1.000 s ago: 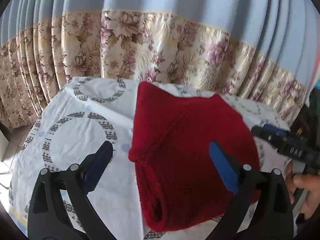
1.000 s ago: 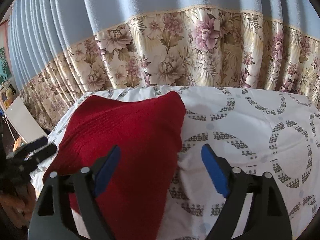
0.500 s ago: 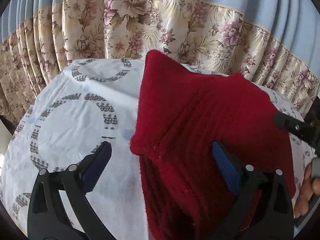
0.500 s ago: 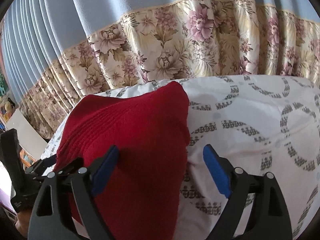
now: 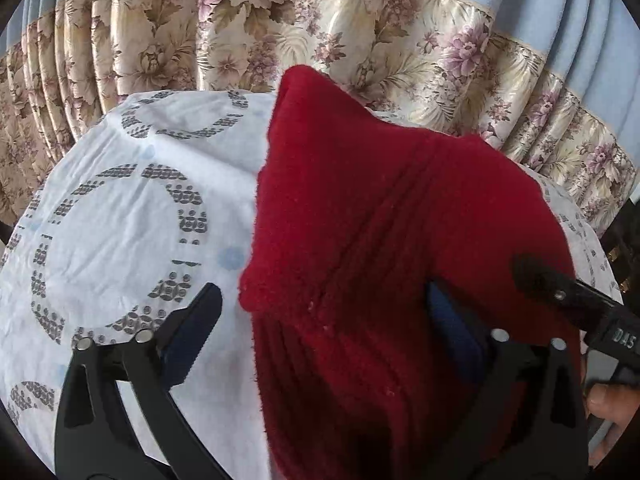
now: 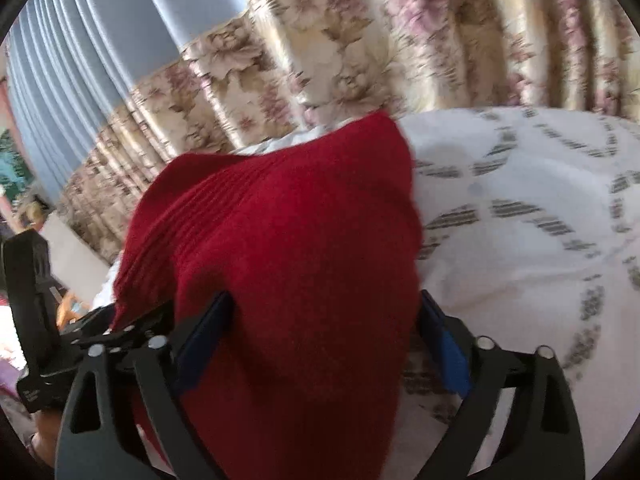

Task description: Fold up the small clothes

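Red garment (image 5: 380,220): fuzzy matt ribbed knit. Sheet (image 5: 120,220): smooth printed white cotton-like cloth. Curtain (image 5: 320,28): satiny floral fabric. Fingers (image 5: 192,332): matt black plastic, blue pads

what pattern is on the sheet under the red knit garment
White bed sheet printed with grey dotted rings and pale blue dots, clearest in the left wrist view beside the red knitted garment.

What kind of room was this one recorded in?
Probably a bedroom at home. A red knitted garment lies on a white sheet with grey ring patterns, which looks like a bed, and pleated blue and floral curtains hang right behind it.
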Tool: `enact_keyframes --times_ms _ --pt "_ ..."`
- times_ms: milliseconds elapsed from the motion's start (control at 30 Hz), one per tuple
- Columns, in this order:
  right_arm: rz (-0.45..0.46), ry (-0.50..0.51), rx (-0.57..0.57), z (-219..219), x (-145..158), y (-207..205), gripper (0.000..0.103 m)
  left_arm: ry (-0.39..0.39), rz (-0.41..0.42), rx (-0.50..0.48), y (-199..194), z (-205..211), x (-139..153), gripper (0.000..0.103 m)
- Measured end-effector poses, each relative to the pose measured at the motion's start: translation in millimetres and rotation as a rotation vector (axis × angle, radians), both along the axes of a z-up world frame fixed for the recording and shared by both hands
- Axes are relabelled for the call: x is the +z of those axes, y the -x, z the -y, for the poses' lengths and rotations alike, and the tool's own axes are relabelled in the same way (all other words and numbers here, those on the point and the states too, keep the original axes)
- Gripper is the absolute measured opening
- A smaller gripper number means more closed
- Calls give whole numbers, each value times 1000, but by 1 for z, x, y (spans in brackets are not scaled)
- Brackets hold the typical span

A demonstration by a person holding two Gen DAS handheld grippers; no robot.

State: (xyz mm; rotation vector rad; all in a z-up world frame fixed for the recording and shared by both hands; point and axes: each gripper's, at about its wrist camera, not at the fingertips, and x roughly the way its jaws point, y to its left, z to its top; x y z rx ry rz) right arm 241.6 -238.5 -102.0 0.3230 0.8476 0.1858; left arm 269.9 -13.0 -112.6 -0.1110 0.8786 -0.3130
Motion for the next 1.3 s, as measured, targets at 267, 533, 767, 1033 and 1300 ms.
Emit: enact_keyframes --times_ms 267,533,767,1033,1300 --pt "68 55 94 -6 22 0 46 35 41 -92 11 29 25 31" --pt "228 155 98 32 92 16 45 84 160 -162 23 91 87 31" --pt "217 287 72 140 111 16 46 103 157 -227 11 205 89 32" --pt "32 377 -95 228 31 0 93 -110 47 -81 -12 276 14 98" --pt "12 348 -199 224 34 51 94 -89 91 -63 27 224 29 100"
